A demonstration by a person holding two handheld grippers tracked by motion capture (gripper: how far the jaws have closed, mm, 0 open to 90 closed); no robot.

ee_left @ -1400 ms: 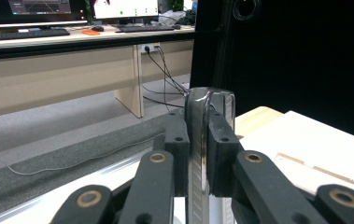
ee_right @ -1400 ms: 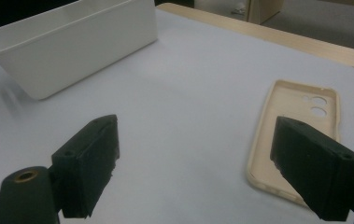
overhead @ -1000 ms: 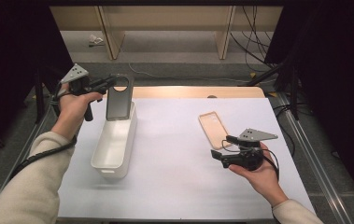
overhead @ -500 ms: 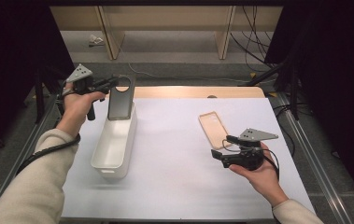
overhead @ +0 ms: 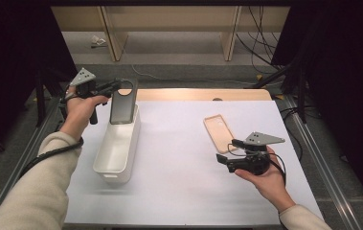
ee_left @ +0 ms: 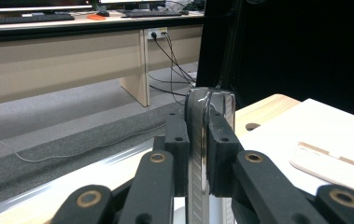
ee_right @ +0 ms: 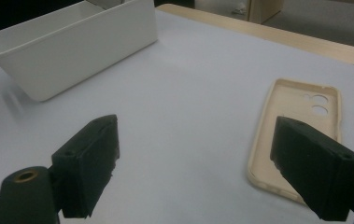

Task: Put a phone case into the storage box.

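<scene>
Dark grey phone case (overhead: 122, 106) pinched on edge in left gripper (overhead: 116, 86), held upright over far end of white plastic bin (overhead: 117, 146), not yet dropped in. Beige phone case (overhead: 219, 132) untouched on white table (overhead: 179, 158); right gripper (overhead: 224, 151) wide, empty, resting low beside it. Left forearm raised.

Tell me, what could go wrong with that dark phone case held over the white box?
The left gripper pinches the dark phone case only near its top edge, so it might slip or swing. Lowered crooked, it could catch the white box rim. The open right gripper could bump the beige case close by.
</scene>
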